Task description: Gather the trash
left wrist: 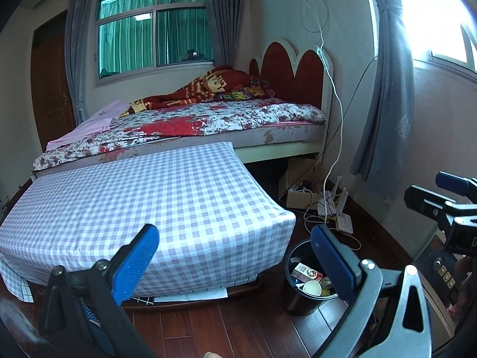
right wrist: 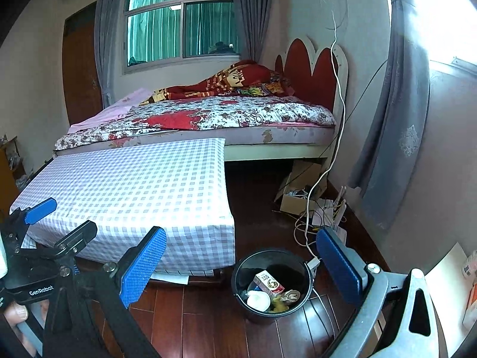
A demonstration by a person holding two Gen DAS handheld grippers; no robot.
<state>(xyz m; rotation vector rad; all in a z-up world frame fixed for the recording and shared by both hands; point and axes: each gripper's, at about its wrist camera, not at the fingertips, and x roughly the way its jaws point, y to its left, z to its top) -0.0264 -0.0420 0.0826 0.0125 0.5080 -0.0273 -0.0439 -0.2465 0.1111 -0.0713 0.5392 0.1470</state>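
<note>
Bin (left wrist: 301, 298) partly behind right finger, carton (right wrist: 269, 282) print unreadable

I'm in a home bedroom: a quilted bed (left wrist: 208, 119) at 12 o'clock, curtained window (left wrist: 155, 26) behind it.

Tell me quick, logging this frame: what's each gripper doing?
Left gripper: open, holding nothing.
Right gripper: open, holding nothing, above the trash bin.

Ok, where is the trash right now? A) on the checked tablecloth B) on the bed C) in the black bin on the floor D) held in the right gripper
C: the carton and paper cup lie in the black bin; both grippers, left and right, are open and hold nothing.
</note>
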